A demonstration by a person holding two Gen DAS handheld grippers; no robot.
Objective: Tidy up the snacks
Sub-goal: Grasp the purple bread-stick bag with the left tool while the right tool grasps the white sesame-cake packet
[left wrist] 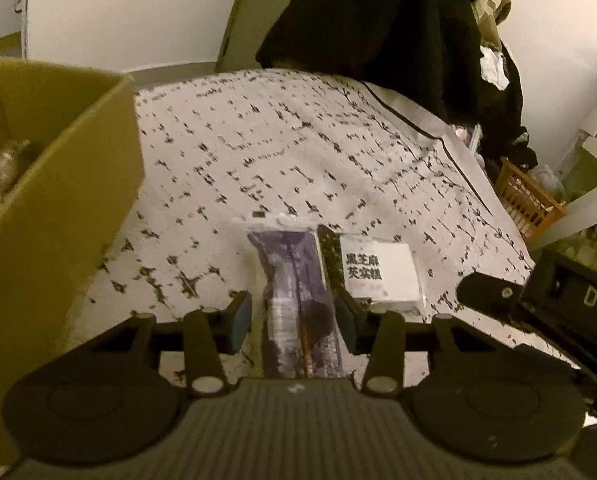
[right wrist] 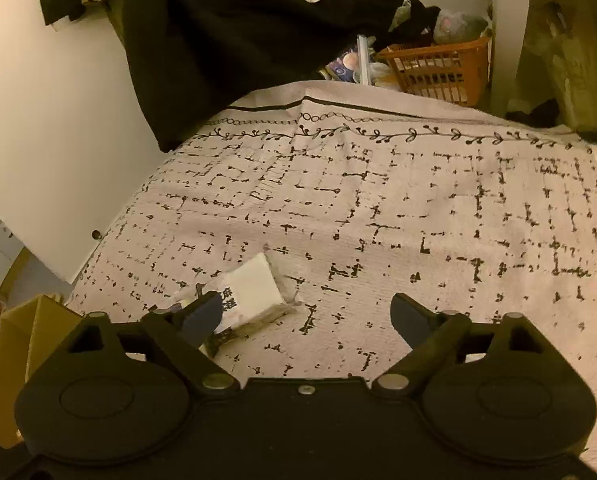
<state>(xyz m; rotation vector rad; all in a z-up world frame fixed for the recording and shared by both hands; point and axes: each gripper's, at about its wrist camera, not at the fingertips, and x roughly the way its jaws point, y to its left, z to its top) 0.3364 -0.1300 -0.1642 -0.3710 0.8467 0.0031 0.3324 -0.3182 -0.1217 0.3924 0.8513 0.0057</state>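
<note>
In the left wrist view, a long purple snack packet (left wrist: 298,292) in glossy, crinkled clear wrap lies on the patterned cloth (left wrist: 258,152), its far end sealed flat. It runs lengthwise between the fingers of the left gripper (left wrist: 294,320), which are spread with a blue pad (left wrist: 240,320) on either side of it; whether the pads touch the wrap cannot be told. Just to its right, touching or nearly so, lies a flat square white packet (left wrist: 378,276) with bold black characters on its label and a dark speckled edge. A cardboard box (left wrist: 58,184) with plain brown walls stands open at the left, with something wrapped inside it. Part of the right gripper's black body shows at the right edge. Dark clothes (left wrist: 378,32) hang over the far end of the cloth against a white wall.

In the right wrist view, the right gripper (right wrist: 306,316) is wide apart and holds nothing. The white packet (right wrist: 254,292) lies tilted on the cloth (right wrist: 418,208) just behind the left finger. The cloth is pale and ribbed, with broken black grid marks and a vine border at its far edge. Beyond it stands an orange slatted basket (right wrist: 438,68).
</note>
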